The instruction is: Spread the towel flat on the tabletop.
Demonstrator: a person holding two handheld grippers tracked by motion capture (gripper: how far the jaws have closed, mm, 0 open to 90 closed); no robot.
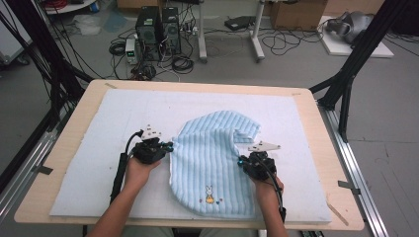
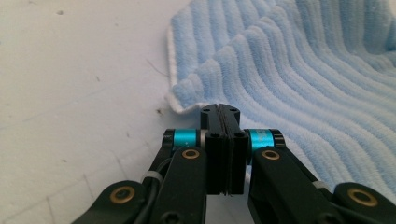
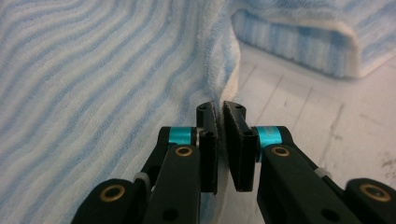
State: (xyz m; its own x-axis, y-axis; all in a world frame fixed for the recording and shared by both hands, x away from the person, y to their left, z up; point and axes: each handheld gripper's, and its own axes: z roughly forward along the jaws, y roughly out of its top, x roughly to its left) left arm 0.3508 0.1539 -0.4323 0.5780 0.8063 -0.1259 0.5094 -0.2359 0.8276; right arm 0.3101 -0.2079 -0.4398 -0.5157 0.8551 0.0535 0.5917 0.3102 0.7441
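1. The blue striped towel (image 1: 212,158) lies on the white mat (image 1: 99,148) of the counter (image 1: 64,148), its far corner folded over; soft, light, limp, so it will likely sag.
2. Left gripper (image 1: 170,146): fingers (image 2: 219,135) pressed together at the towel's left hem.
3. Right gripper (image 1: 240,160): fingers (image 3: 208,140) pinch the right hem.
4. Opposite edges seem the best holds.

Ribbed fleecy cloth towel (image 1: 212,158)
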